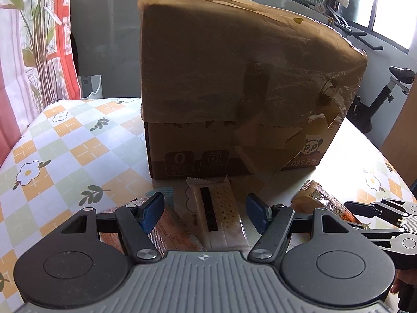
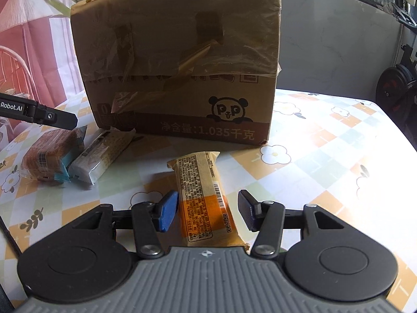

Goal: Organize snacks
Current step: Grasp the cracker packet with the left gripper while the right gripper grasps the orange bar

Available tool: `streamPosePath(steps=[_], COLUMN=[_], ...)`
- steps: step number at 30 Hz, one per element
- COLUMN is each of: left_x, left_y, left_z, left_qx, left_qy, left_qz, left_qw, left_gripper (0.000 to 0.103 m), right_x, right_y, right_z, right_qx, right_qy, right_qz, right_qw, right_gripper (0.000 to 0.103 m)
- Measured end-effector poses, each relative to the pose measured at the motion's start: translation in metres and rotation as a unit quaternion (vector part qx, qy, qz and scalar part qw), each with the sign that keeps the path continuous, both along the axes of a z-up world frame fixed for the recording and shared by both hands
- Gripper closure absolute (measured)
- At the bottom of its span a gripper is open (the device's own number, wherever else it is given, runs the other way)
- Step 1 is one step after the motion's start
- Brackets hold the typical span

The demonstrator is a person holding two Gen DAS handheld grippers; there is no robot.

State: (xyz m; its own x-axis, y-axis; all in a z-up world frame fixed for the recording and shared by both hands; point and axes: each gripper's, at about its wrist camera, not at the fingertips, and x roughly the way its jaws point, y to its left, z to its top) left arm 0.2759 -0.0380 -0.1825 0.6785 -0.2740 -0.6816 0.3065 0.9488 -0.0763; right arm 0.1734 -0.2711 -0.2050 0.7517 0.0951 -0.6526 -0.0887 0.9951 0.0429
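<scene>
- Landmark: taped cardboard box (image 2: 179, 60) with a panda print, standing on the desk (image 2: 325, 156) under a flower-check cloth. All places below are given relative to the box.
- Orange snack bar (image 2: 206, 200): lies flat on the desk in front of the box, lengthwise toward it, far end near the box's front wall but apart from it.
- Right tongs (image 2: 208, 210): straddle the near half of the orange bar. Left pad sits just beside or at the wrapper edge; a clear gap shows at the right pad. Jaws part-closed, no grip yet; the bar rests on the desk.
- Cracker packet (image 1: 221, 211): pale wrapper, lies in front of the box toward its left corner, its far end close to the box base.
- Left tongs (image 1: 206, 215): open wide, pads on either side of the cracker packet, touching nothing visible.
- Brown snack pack (image 2: 44, 156), blue-edged: left of the cracker packet, further from the box front.
- Step in hand, as judged: pick-up of two snacks, one per hand; right side further along.
- Next move calls for: right jaws to close squarely on the bar's long sides, then lift; left tongs to settle lower before closing. Whether the box top is open cannot be told.
</scene>
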Motion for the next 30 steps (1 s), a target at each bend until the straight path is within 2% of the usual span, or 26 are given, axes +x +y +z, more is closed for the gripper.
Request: streamPosePath(steps=[4,5,8,19,25,28,30], left_x=[0.007,0.008,0.014,0.034,0.039,0.038,0.035], left_y=[-0.016,-0.019,-0.026,-0.054,-0.059,-0.059,-0.06], left_z=[-0.01,-0.013,-0.02,-0.049,-0.059,-0.059,-0.057], left_qx=[0.013,0.015,0.023,0.076,0.08,0.07,0.069], left_qy=[0.008,0.01,0.02,0.032,0.025,0.026,0.026], left_qz=[-0.003,-0.002,-0.002,0.002,0.003,0.0,0.002], left_qw=[0.9999,0.9998,0.9995,0.9966,0.9965,0.9972,0.9973], left_gripper=[0.032,0.032,0.032,0.032,0.031,0.041,0.053], right_x=[0.008,0.01,0.009,0.01,0.01,0.009,0.009], right_y=[0.001,0.0,-0.004,-0.006,-0.011,-0.011,-0.011], right_z=[-0.007,-0.01,-0.014,-0.016,-0.016,-0.016,-0.016], right_qx=[-0.009,-0.002,0.011,0.017,0.031,0.034,0.037], right_qy=[-0.003,-0.002,-0.008,-0.016,-0.017,-0.017,-0.018], right_qz=[0.019,0.019,0.018,0.017,0.015,0.015,0.013], right_qw=[1.0,1.0,1.0,1.0,0.999,0.999,0.999], right_gripper=[0.055,0.059,0.061,0.062,0.062,0.062,0.063])
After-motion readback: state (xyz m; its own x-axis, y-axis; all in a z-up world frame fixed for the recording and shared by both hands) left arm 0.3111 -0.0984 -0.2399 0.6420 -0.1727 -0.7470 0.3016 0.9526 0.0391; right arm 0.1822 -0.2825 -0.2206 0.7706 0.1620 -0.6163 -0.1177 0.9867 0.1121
